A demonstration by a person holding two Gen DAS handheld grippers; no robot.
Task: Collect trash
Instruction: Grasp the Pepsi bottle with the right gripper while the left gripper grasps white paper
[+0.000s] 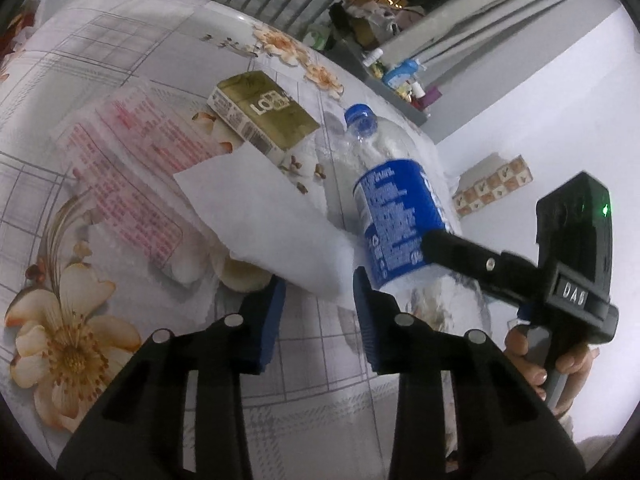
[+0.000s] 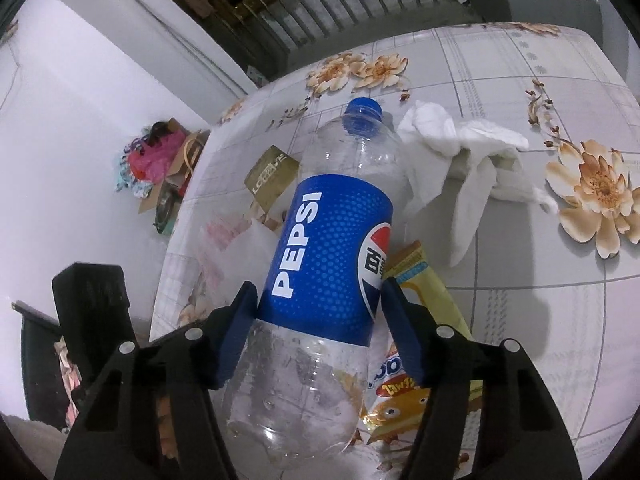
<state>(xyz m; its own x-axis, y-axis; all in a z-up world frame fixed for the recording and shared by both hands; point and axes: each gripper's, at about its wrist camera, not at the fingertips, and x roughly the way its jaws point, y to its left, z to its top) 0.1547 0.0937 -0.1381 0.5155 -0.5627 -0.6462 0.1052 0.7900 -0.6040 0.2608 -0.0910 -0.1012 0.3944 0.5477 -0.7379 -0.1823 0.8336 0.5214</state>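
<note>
Currently clear plastic Pepsi bottle with blue label (image 2: pixel 320 264) clamped by right gripper (image 2: pixel 318 320); squeeze kept light, bottle crushable. Left gripper (image 1: pixel 320 312) apart, empty, over white paper sheet (image 1: pixel 264 216) near worktop (image 1: pixel 120 60) edge.

Right gripper (image 2: pixel 318 320) jaws clamped; left gripper (image 1: pixel 320 312) jaws parted.

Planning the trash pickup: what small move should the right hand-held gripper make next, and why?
Probably lift it clear. The right hand-held gripper is shut on the Pepsi bottle, while wrappers and a tissue lie on the table.
</note>
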